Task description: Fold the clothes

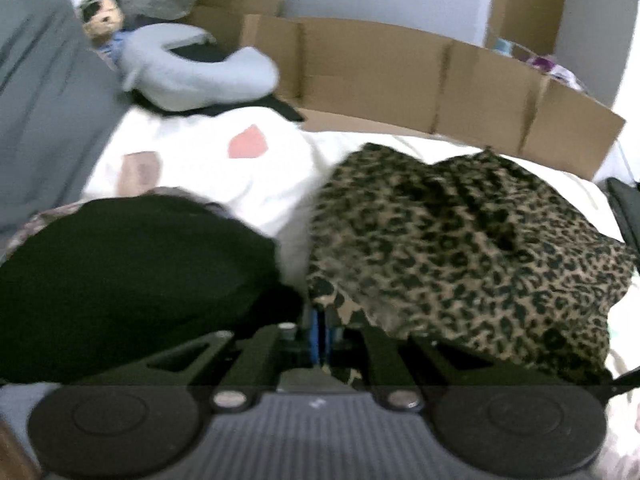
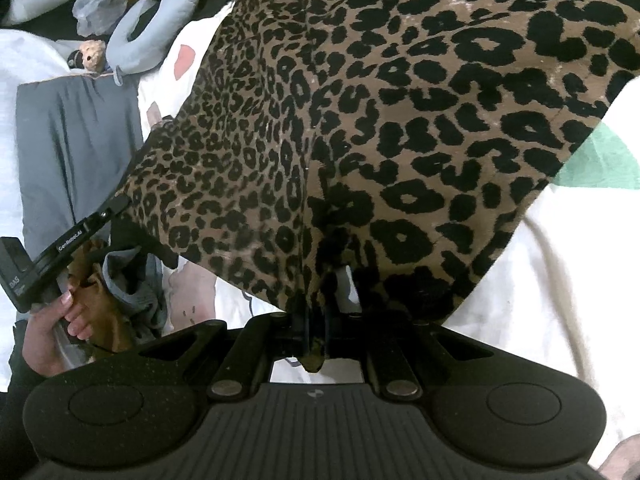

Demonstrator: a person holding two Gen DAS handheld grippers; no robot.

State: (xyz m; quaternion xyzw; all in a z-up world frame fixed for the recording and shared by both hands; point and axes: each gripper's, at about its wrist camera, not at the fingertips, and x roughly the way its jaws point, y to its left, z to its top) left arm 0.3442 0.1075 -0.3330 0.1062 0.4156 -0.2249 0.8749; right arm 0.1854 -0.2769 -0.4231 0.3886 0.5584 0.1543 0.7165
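Observation:
A leopard-print garment (image 1: 460, 248) lies spread over the white bed sheet (image 1: 248, 184). My left gripper (image 1: 320, 332) is shut, its blue pads pinching an edge of the fabric. In the right wrist view the same garment (image 2: 380, 120) hangs stretched and fills most of the frame. My right gripper (image 2: 316, 332) is shut on a bunched lower edge of it. The left gripper (image 2: 118, 204) shows there too, held by a hand (image 2: 48, 328) and clamped on the garment's left corner.
A dark cloth mass (image 1: 120, 280) sits left of the left gripper. A grey neck pillow (image 1: 192, 76) and open cardboard boxes (image 1: 400, 76) stand behind. Grey fabric (image 2: 72, 140) lies along the bed's left side. A small plush toy (image 2: 90, 56) sits near the pillow.

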